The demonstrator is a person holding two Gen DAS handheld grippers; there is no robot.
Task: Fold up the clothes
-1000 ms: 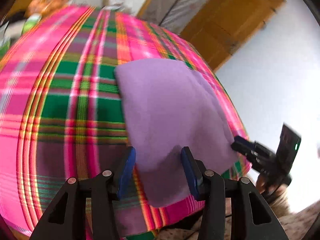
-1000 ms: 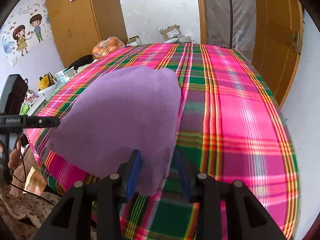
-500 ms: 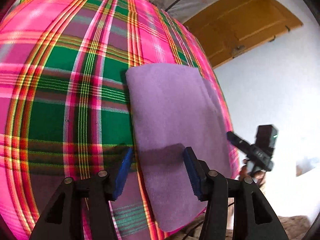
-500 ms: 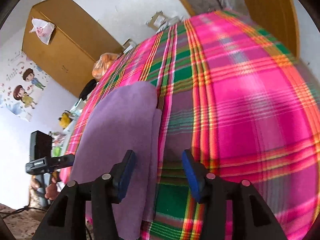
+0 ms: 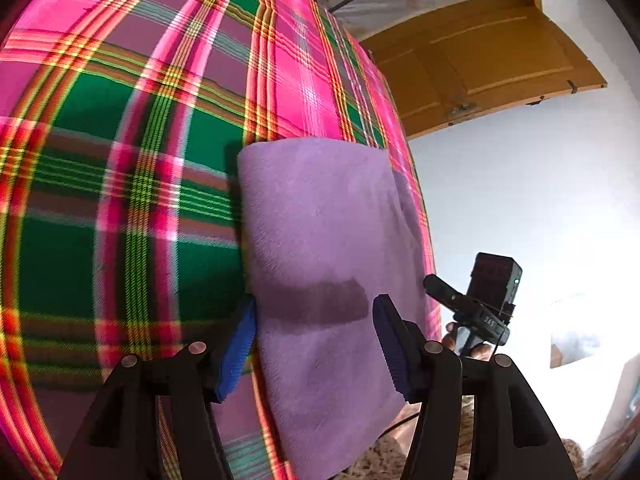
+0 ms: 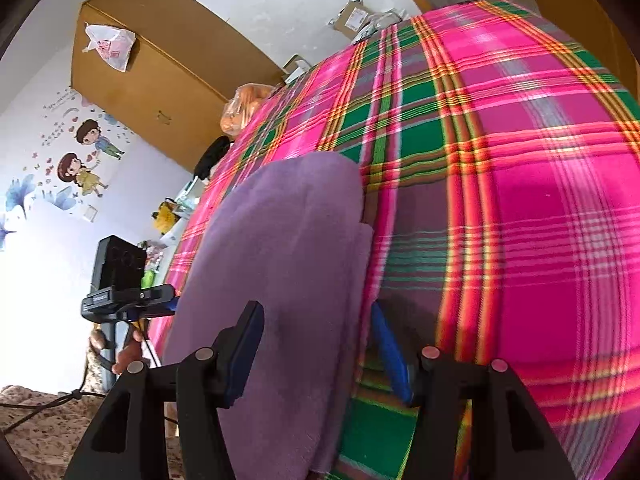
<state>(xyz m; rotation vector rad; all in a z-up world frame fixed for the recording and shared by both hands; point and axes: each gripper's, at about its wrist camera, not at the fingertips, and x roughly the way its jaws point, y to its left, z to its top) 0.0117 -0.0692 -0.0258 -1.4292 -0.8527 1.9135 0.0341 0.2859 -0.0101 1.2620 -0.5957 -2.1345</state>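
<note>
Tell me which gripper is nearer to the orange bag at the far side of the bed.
Left, but only by a little. The orange bag lies far beyond the purple cloth. The left gripper stands on that side; the right gripper stands on the opposite side.

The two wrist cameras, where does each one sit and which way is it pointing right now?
Left wrist: sits on the left gripper, looking along its open jaws over the purple cloth toward a wooden door; the right gripper shows.
Right wrist: sits on the right gripper, jaws open, facing the wardrobe; the left gripper and a hand show.
Shared: the cloth on the plaid bedcover.
</note>
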